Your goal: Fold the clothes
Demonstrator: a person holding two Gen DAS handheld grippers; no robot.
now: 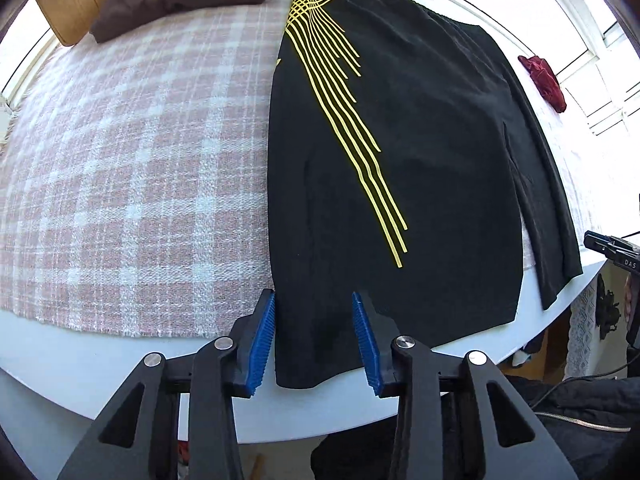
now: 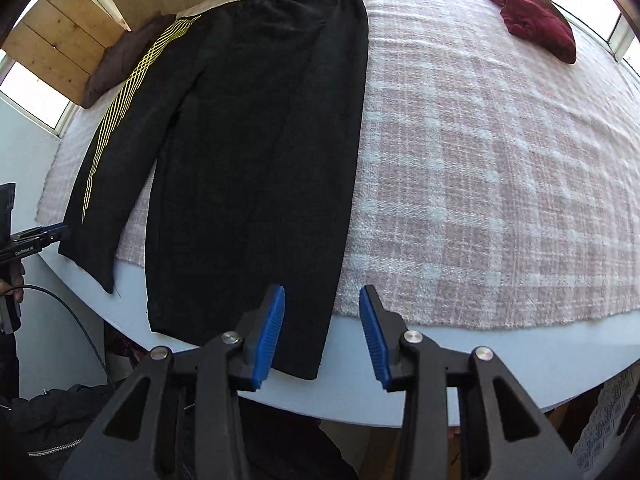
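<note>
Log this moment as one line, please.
black trousers with yellow stripes: flat on checked blanket | left tool: open at hem | right tool: open at hem

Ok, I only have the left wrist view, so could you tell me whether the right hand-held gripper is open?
Observer: Yes, the right hand-held gripper stands open, with nothing clamped.
Operator: Thank you. Where is it over the trousers, please?
Observer: It straddles the outer edge of the plain leg near its hem. One pad is over black fabric and the other over the edge of the plaid blanket.
Operator: And is that leg lying flat?
Observer: Yes, it lies flat and smooth along its whole length, with no fold in it.
</note>
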